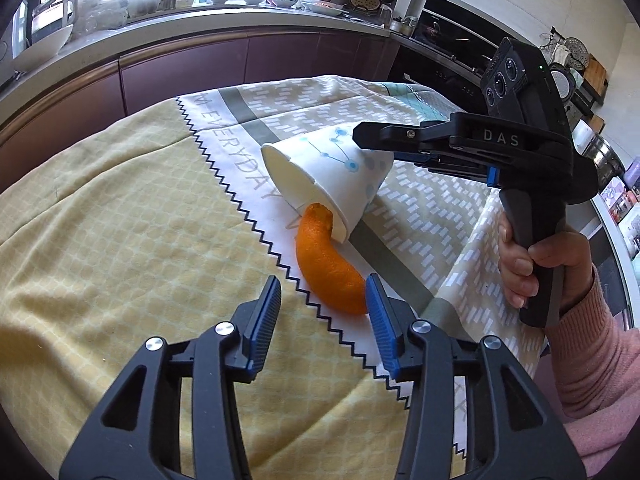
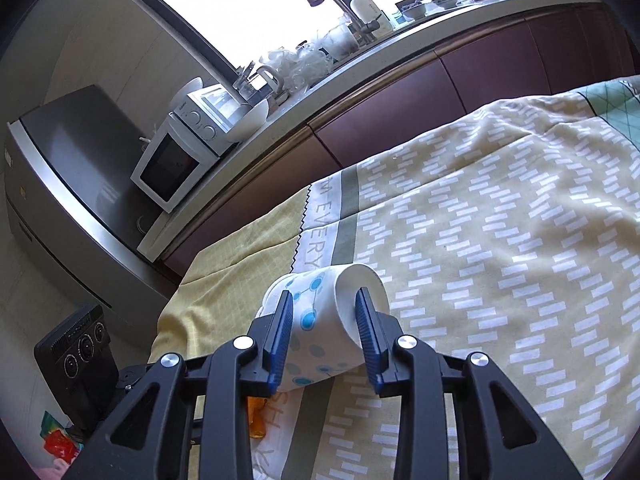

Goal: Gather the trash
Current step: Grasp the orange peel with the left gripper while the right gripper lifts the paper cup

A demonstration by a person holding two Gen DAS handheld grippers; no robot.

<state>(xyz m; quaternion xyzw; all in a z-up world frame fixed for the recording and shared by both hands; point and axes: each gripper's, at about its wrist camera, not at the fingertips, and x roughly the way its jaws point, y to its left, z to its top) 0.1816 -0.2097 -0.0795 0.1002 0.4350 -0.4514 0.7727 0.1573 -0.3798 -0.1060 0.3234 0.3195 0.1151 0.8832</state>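
Observation:
A white paper cup (image 1: 320,176) with blue dots lies on its side on the tablecloth, mouth toward me in the left wrist view. A curved orange peel (image 1: 324,264) sticks out of that mouth. My left gripper (image 1: 324,304) is open just above the cloth, and the peel's near end lies by its right fingertip. My right gripper (image 1: 380,146) comes in from the right at the cup's base. In the right wrist view the cup (image 2: 320,320) lies between the pads of my right gripper (image 2: 325,298), undented, with no clear squeeze. A bit of peel (image 2: 256,416) shows below.
A yellow and beige patterned tablecloth (image 1: 120,240) covers the table. Behind it runs a cluttered counter (image 1: 240,28) with maroon cabinet fronts; a microwave (image 2: 172,160) and fridge (image 2: 60,168) stand left. A hand in a pink sleeve (image 1: 532,264) holds the right gripper's handle.

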